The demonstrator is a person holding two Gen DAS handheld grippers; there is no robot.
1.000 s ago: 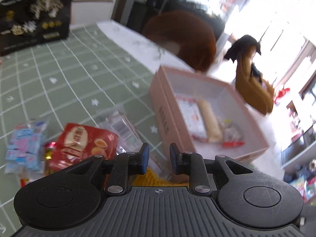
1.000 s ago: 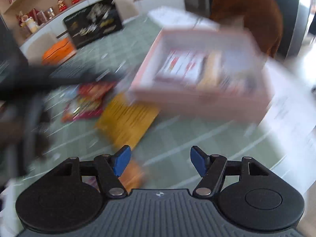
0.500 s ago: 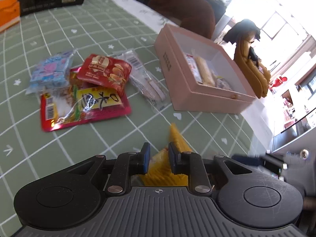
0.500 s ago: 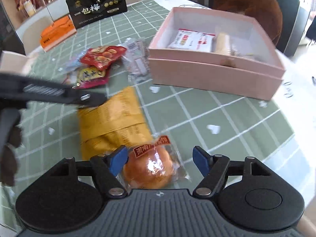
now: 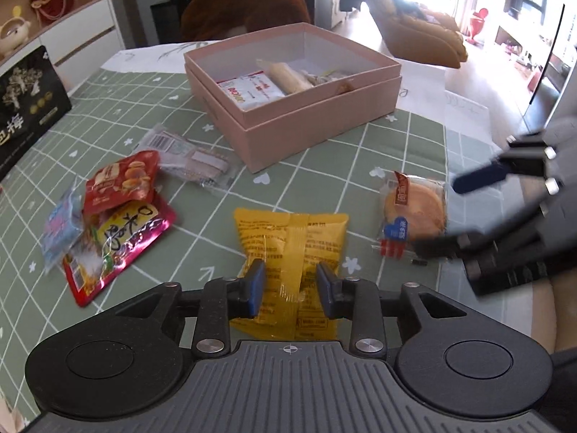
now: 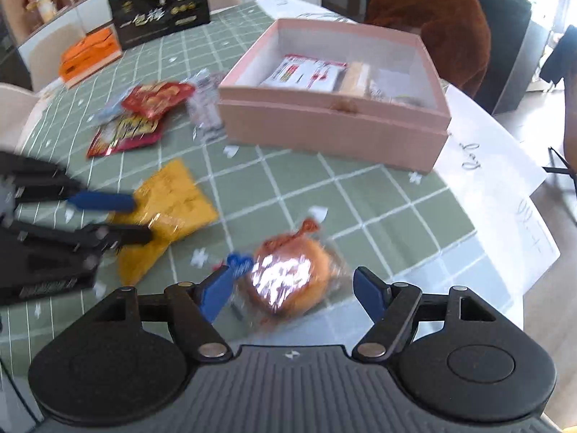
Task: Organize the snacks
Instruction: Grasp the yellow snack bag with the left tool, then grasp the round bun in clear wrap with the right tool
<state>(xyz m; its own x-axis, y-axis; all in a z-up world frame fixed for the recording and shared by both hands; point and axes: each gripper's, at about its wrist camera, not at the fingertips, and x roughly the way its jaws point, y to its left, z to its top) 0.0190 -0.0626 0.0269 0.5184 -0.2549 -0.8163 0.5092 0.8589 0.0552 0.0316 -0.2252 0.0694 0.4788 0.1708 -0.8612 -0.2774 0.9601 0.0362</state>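
Left gripper [image 5: 290, 285] hung over the yellow packet [image 5: 292, 249] on the worktop [image 5: 396, 144]; jaws, just opened partway, straddled its long axis, gripping nothing. Right gripper [image 6: 294, 290], jaws wide and empty, flanked the wrapped bun [image 6: 288, 278]. Pink box [image 5: 306, 126] lay beyond both.

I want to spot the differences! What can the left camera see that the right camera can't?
Only the left view shows the sofa and the blue packet. Only the right view shows the orange box. Both show the pink box, the yellow bag, the bun, the red packets and the black box.
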